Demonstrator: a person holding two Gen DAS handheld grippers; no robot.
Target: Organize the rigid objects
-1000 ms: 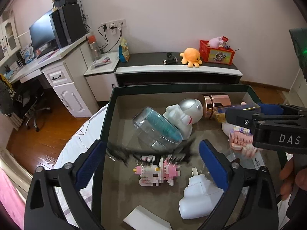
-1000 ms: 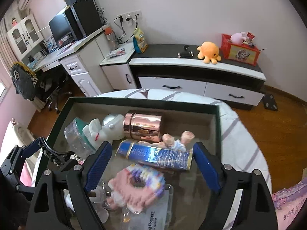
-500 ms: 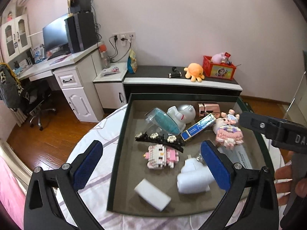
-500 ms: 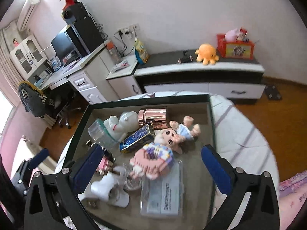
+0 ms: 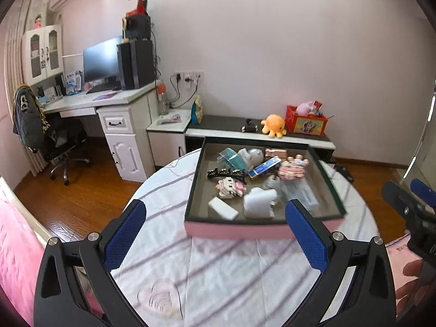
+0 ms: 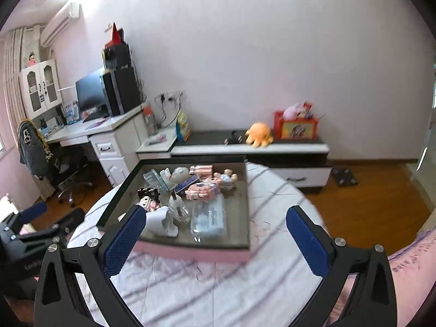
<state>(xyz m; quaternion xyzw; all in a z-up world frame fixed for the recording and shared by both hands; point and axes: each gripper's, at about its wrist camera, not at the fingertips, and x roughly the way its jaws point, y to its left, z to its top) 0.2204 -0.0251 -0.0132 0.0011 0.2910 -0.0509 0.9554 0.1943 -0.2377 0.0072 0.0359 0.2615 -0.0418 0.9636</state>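
Both tools — left tool (image 5: 215, 220), right tool (image 6: 215, 226) — spread, seemingly empty.

Shallow cardboard box (image 5: 234, 230): pink outer wall, dark green rim, grey-brown floor
Round table's cloth (image 5: 223, 272): white with grey-purple stripes
Long carton in the box (image 5: 263, 166): blue with gold end
Toothed hair clip (image 5: 225, 173): black
Rectangular block (image 5: 223, 209): white
Gripper pads (image 5: 124, 234): blue, textured
Plush octopus (image 6: 258, 133): orange
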